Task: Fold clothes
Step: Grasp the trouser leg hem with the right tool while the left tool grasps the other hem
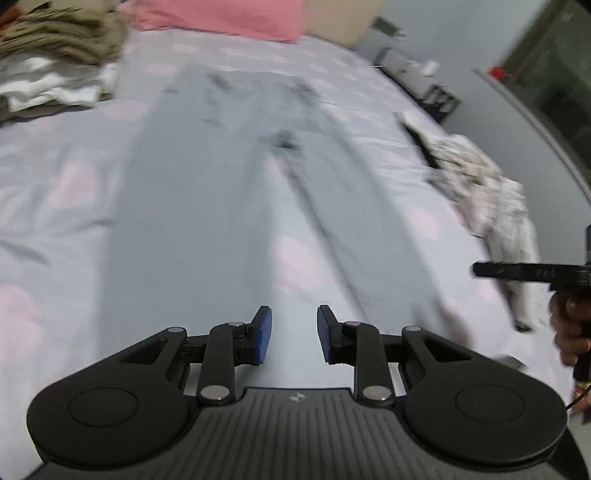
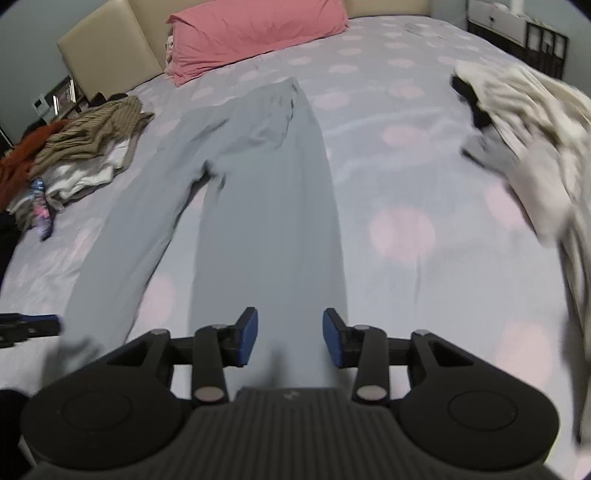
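Grey trousers lying flat on the bed, waistband toward the pink pillow, both legs running down toward the cameras. Left gripper hovering over the lower end of one leg, jaws standing apart and holding nothing, grey cloth showing in the gap between the blue pads. Right gripper hanging over the lower end of the other leg, jaws likewise parted and empty, cloth lying between and beneath them. Touching the fabric or not: impossible to tell in either view. Lying to the left of the trousers, a heap of clothes, brown on top, white beneath. Lying to the right, well apart, a crumpled pale garment. Gripping the handle at the right edge of the left view, a hand.
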Motion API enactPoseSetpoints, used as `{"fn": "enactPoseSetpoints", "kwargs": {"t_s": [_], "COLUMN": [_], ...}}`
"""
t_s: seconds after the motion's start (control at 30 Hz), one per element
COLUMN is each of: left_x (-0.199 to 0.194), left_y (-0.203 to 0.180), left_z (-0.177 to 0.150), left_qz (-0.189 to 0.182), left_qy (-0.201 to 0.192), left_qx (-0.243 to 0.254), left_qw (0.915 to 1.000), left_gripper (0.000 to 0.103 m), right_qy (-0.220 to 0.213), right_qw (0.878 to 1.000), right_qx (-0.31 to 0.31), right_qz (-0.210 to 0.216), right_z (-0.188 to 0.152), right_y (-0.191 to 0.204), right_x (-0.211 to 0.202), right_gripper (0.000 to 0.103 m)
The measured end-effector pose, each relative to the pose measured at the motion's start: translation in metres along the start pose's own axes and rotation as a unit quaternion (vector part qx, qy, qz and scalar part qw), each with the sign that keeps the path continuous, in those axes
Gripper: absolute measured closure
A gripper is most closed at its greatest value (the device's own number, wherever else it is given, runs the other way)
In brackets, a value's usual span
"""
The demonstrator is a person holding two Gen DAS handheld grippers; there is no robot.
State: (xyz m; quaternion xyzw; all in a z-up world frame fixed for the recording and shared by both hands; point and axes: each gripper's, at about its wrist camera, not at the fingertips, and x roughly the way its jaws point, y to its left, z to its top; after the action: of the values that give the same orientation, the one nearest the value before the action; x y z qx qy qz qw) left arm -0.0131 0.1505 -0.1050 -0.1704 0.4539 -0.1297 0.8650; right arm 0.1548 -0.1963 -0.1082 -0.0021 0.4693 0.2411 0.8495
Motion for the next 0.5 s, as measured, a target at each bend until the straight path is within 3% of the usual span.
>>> {"fn": "enactPoseSetpoints", "kwargs": {"t_s": [0.1,0.23,0.4,0.5], "left_x": [-0.007,-0.003,0.036,0.058], "left_y": [-0.042,-0.099,-0.135,-0.139], "left_z": [-0.021,-0.052,-0.066,-0.072], "left_qz": [-0.058,-0.093,-0.087,-0.088], "left_qy": [0.017,0.041,0.093,0.115], "left_qx": [0.035,0.100,0.136,0.143], "left_qw": [0.9976,0.9898,0.9826,0.9790], "left_gripper": [0.077,0.075,0.075,0.075], "right_qy": [0.007,0.016,0.052,0.062], "right_qw": [1.000,1.000,0.997,0.998], "right_qx": [-0.001,-0.002,-0.051,-0.029], "right_qz": [0.007,0.016,-0.008,-0.002], "right_z": [-0.038,-0.088,-0.121,-0.122], "right_y": [0.005,0.012,0.017,0.006], "right_x": [-0.037,-0.087,-0.101,-0.090], "right_gripper": [0.052,0.049,0.049,0.049]}}
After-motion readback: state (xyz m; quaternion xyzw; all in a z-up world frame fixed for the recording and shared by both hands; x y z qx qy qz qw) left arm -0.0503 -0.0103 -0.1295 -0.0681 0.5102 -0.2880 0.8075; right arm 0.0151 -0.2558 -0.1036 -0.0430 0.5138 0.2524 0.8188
